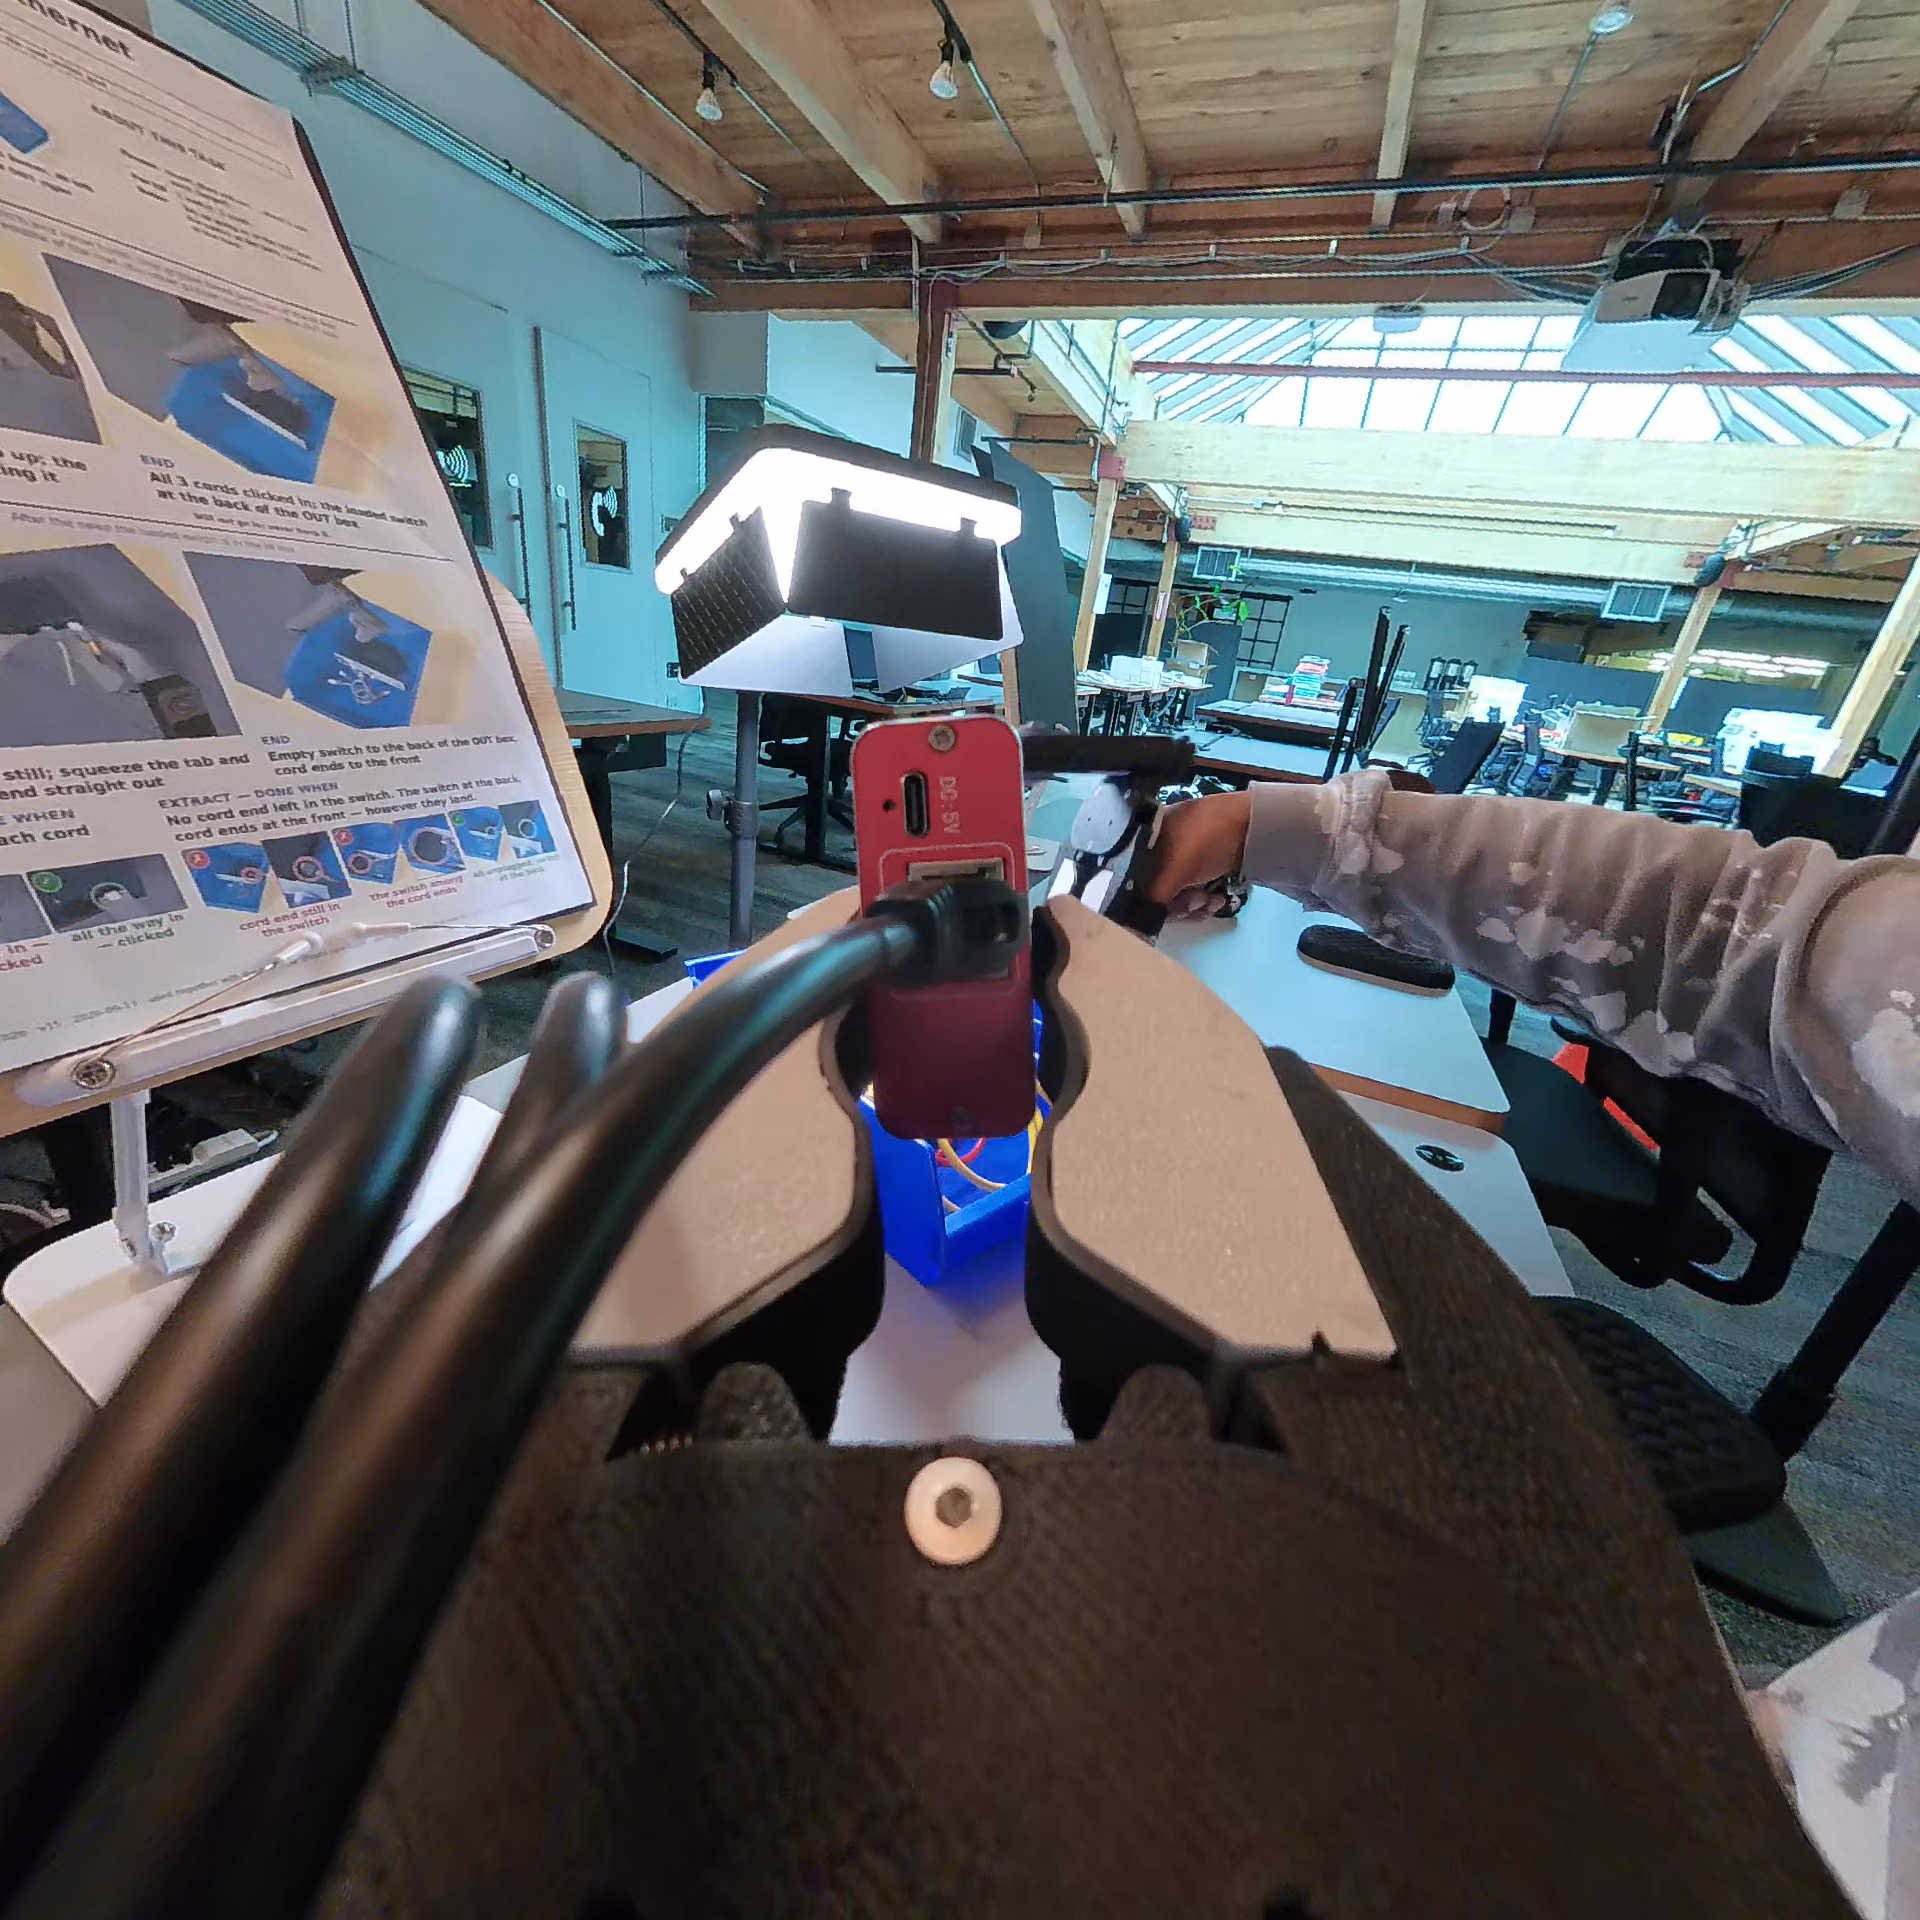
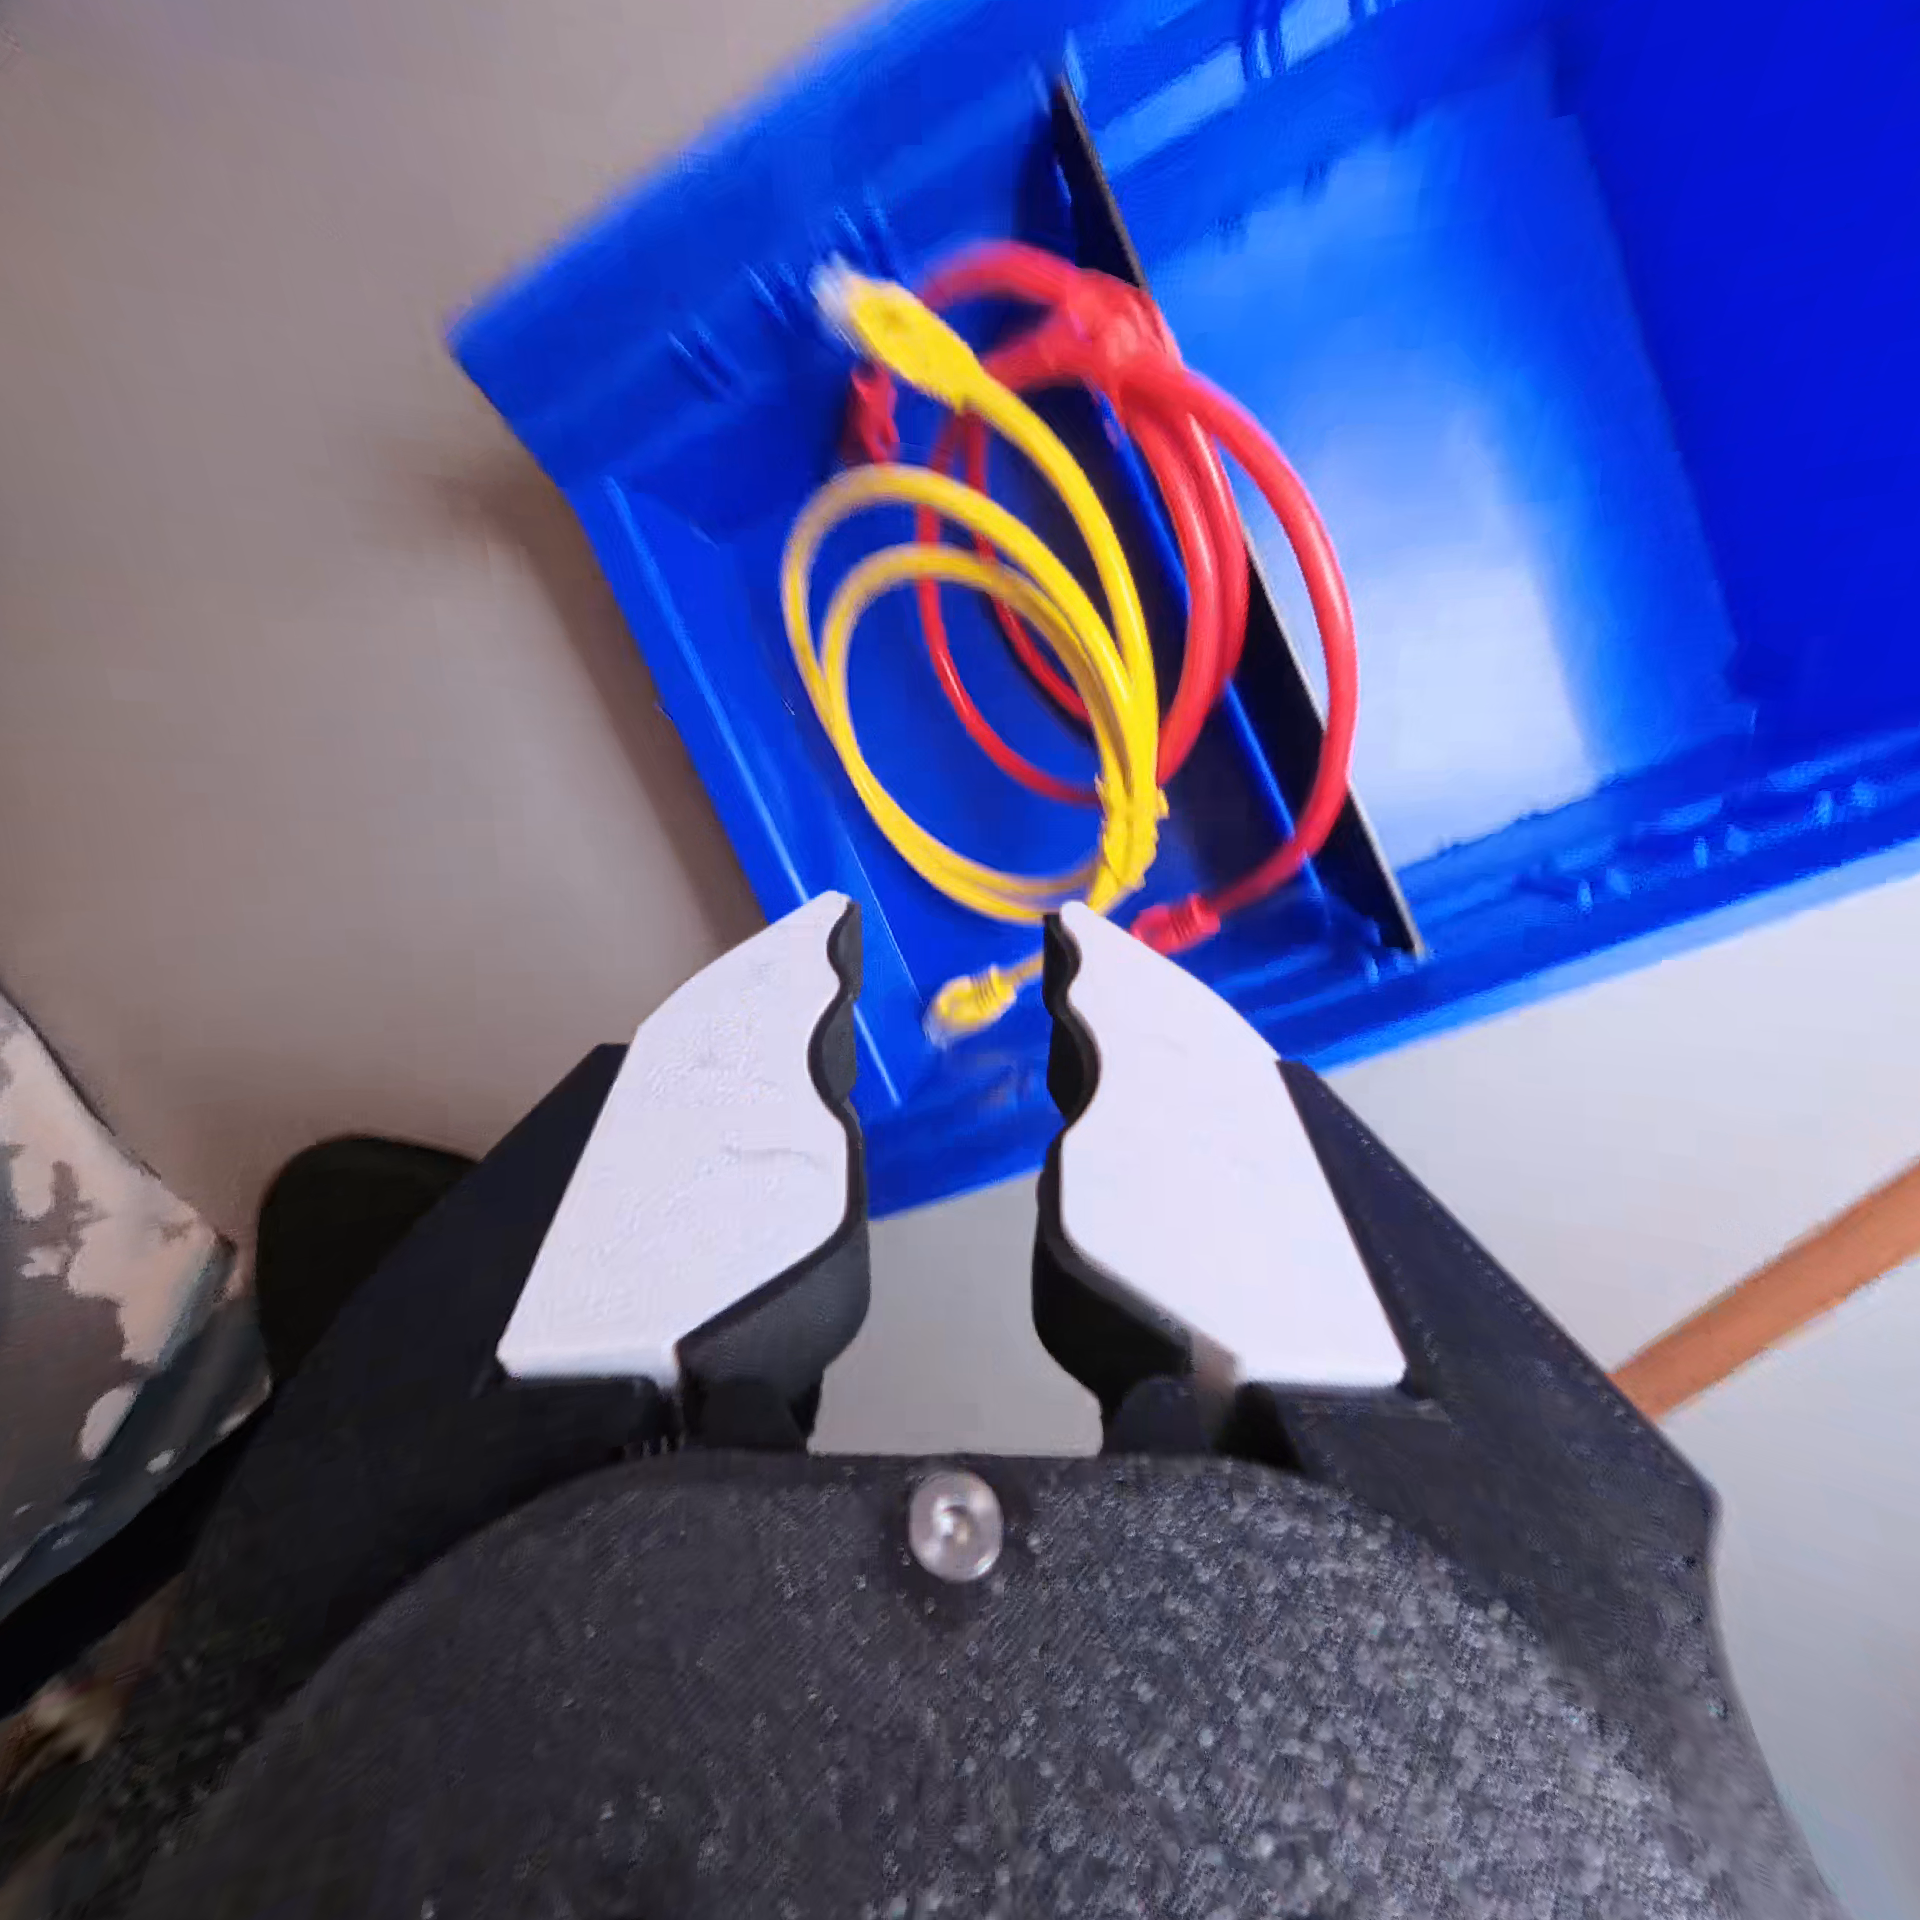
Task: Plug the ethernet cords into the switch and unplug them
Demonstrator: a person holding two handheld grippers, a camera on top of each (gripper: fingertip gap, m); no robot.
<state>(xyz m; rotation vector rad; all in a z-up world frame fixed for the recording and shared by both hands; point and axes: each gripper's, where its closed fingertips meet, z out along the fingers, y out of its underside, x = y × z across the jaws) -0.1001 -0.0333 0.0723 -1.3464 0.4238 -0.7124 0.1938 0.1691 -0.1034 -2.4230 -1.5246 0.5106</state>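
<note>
Left gripper fingers clamped on upright red switch at frame centre, black cord plugged into it, right gripper fingers parted and empty above blue bin, yellow cord and red cord coiled inside, centre frame.

Glossy plastic bin, matt metal switch

Pale table, blue bin directly upon it
</note>
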